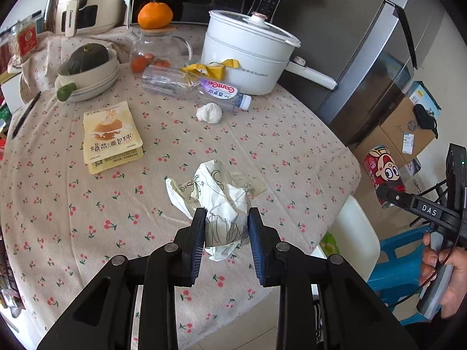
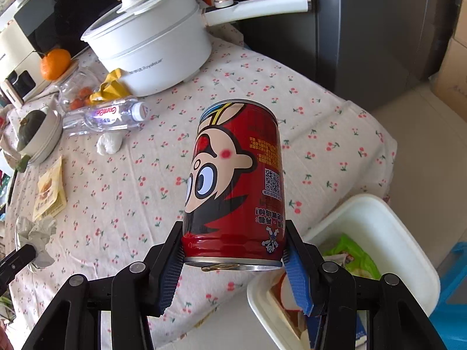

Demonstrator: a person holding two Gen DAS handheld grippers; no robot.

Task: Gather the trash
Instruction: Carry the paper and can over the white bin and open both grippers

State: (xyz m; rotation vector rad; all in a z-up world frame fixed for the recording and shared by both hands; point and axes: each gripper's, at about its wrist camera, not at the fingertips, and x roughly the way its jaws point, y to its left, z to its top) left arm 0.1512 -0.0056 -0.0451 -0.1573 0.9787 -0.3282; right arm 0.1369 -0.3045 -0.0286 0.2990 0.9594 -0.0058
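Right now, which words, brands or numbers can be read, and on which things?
"GanTen": plastic bottle.
"Royalstar": white pot.
"CHANGHONG": cream appliance.
"DAS": right tongs.
"24" and "爆浆!面包球": snack packet.
Red can: small print unreadable.

Red cartoon can (image 2: 233,186) held upside-down; crumpled paper (image 1: 217,198), clear bottle (image 1: 195,87) on table.

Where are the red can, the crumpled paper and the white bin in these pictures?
red can (image 2: 233,180): right wrist view, on its printed side.
crumpled paper (image 1: 221,201): left wrist view, on its creased middle.
white bin (image 2: 388,233): right wrist view, on its inner wall.
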